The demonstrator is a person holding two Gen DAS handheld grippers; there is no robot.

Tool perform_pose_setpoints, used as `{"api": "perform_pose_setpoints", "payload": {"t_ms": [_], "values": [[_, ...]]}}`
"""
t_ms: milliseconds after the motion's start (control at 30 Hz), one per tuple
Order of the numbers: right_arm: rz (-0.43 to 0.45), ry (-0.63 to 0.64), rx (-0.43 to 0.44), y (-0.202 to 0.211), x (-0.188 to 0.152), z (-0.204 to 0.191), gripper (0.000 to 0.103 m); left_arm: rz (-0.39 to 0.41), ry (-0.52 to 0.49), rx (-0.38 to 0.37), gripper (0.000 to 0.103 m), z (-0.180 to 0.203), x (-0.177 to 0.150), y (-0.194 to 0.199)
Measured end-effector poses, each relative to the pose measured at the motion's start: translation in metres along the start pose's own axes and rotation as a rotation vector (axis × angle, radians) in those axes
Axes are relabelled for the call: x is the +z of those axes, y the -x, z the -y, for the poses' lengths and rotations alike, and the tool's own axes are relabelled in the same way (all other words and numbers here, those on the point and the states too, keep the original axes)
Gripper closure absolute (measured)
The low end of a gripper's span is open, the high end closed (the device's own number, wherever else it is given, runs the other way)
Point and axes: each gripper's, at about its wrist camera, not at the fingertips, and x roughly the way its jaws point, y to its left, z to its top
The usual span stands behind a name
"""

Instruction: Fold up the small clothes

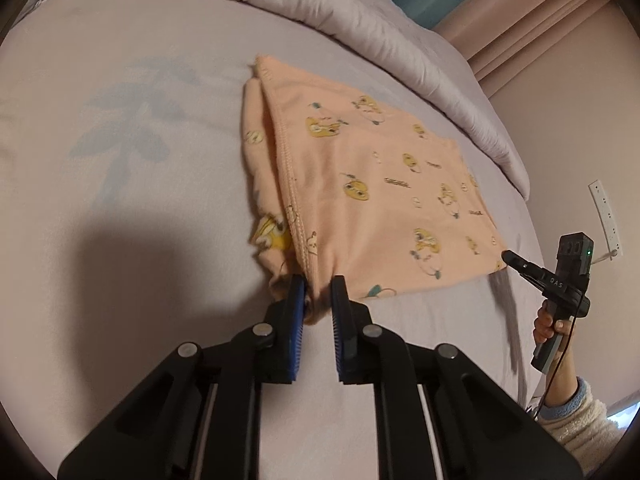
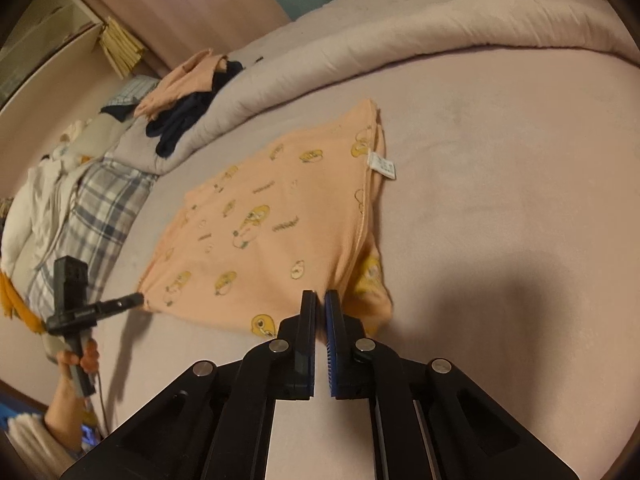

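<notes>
A small peach garment (image 1: 372, 184) with yellow duck prints lies partly folded on the bed, also in the right wrist view (image 2: 272, 236). My left gripper (image 1: 319, 286) is shut on its near left corner; it appears from the side in the right wrist view (image 2: 138, 300) at that corner. My right gripper (image 2: 320, 298) is shut on the near right corner, and shows in the left wrist view (image 1: 508, 258) touching the garment's edge. A white care label (image 2: 383, 167) sticks out at the garment's far right edge.
The lilac bed sheet (image 1: 140, 200) spreads around. A rolled duvet (image 2: 400, 36) runs along the far side. A pile of dark and peach clothes (image 2: 188, 100) and a plaid pillow (image 2: 92, 216) lie at the left. A wall socket (image 1: 606, 216) is at right.
</notes>
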Motion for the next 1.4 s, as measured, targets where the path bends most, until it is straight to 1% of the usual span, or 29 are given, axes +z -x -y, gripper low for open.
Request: {"api": "perform_pose_setpoints", "payload": {"t_ms": [33,67,133,167,200,267,367,433,467,500,533,567,600,667,700,833,967,1133,1400], "values": [[-0.007,0.002,-0.016,0.000,-0.002,0.002,0.098,-0.001,0.004,0.007,0.091,-0.003,-0.001,0.000],[-0.015,-0.002,-0.057,-0.003,-0.003,0.006,0.098,-0.005,0.009,0.017,0.090,-0.004,-0.002,-0.001],[-0.042,-0.035,-0.064,-0.009,-0.003,0.015,0.098,-0.021,0.004,0.030,0.090,-0.003,-0.004,-0.006],[-0.052,-0.035,-0.089,-0.011,-0.004,0.017,0.098,-0.021,-0.003,0.041,0.090,-0.001,-0.004,-0.006],[-0.058,-0.036,-0.103,-0.012,-0.005,0.017,0.098,-0.015,-0.006,0.057,0.086,0.000,-0.004,-0.006],[-0.043,-0.049,-0.094,-0.008,-0.005,0.018,0.098,-0.007,-0.013,0.071,0.086,0.003,-0.005,-0.002],[0.004,-0.041,-0.062,0.004,-0.001,0.012,0.098,0.011,-0.053,0.117,0.084,0.012,-0.008,0.006],[0.019,-0.029,-0.058,0.008,0.002,0.007,0.098,0.026,-0.075,0.155,0.076,0.017,-0.009,0.011],[0.022,-0.030,-0.046,0.009,0.006,0.005,0.097,0.034,-0.074,0.158,0.074,0.017,-0.008,0.013],[0.024,-0.032,-0.040,0.009,0.006,0.003,0.094,0.045,-0.067,0.158,0.069,0.017,-0.008,0.015],[0.024,-0.036,-0.037,0.009,0.007,0.002,0.083,0.059,-0.057,0.159,0.062,0.016,-0.007,0.017],[0.021,-0.043,-0.036,0.007,0.008,0.000,0.070,0.067,-0.051,0.159,0.060,0.015,-0.006,0.018],[0.021,-0.048,-0.030,0.006,0.007,-0.001,0.067,0.074,-0.046,0.159,0.059,0.014,-0.005,0.019],[0.019,-0.053,-0.014,0.005,0.006,-0.003,0.065,0.081,-0.043,0.168,0.055,0.014,-0.002,0.019],[0.017,-0.051,-0.015,0.003,0.005,-0.006,0.065,0.082,-0.036,0.167,0.051,0.013,-0.001,0.018],[0.030,-0.048,0.004,0.002,0.004,-0.013,0.064,0.087,0.015,0.139,0.042,0.005,0.006,0.013],[0.048,-0.036,0.032,0.001,0.006,-0.022,0.064,0.078,0.050,0.117,0.041,0.000,0.014,0.003],[0.056,-0.009,0.056,-0.002,0.009,-0.033,0.064,0.066,0.068,0.088,0.041,-0.003,0.022,-0.007],[0.046,0.017,0.097,-0.010,0.010,-0.044,0.064,0.061,0.090,0.060,0.041,-0.009,0.033,-0.021]]}}
